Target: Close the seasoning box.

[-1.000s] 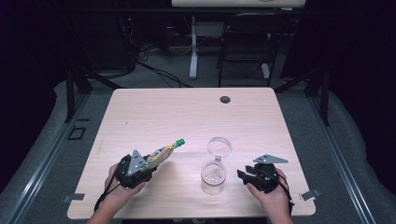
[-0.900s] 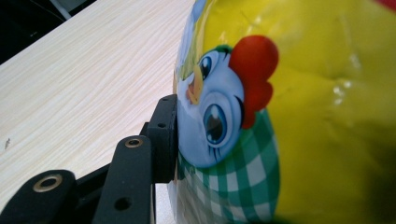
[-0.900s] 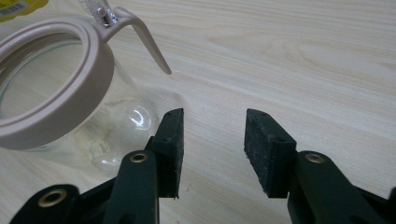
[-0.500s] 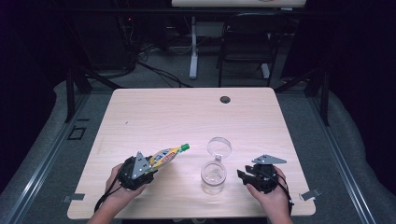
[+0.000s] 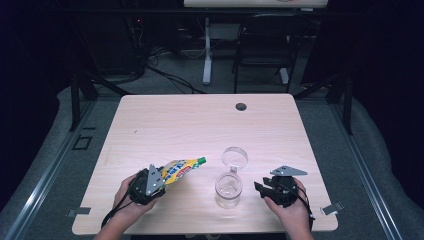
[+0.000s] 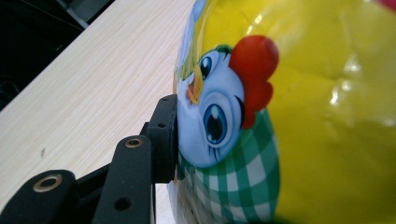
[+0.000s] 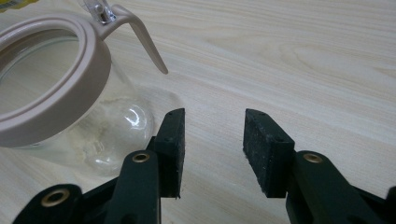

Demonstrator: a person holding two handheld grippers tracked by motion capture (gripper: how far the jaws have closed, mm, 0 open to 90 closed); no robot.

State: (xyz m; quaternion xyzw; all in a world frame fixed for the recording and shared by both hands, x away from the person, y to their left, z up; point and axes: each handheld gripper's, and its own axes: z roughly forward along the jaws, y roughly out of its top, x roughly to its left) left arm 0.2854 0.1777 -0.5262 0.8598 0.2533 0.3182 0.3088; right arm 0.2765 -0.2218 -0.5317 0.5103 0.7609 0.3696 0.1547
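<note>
Partly, pouch (image 6: 299,116) cropped, right finger hidden

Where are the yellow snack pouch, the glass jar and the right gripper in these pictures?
yellow snack pouch (image 5: 179,170), high view, on its printed middle.
glass jar (image 5: 228,189), high view, on its clear body below the open lid.
right gripper (image 7: 212,140), right gripper view, midway between its two black fingertips, nothing between them.

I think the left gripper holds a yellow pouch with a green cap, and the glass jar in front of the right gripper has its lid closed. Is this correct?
Not quite. The glass jar stands with its lid swung open, hinged back behind the rim, as the high view shows. The rest holds: the left gripper clamps the yellow pouch with a green cap, and the jar sits in front of the right gripper.
</note>
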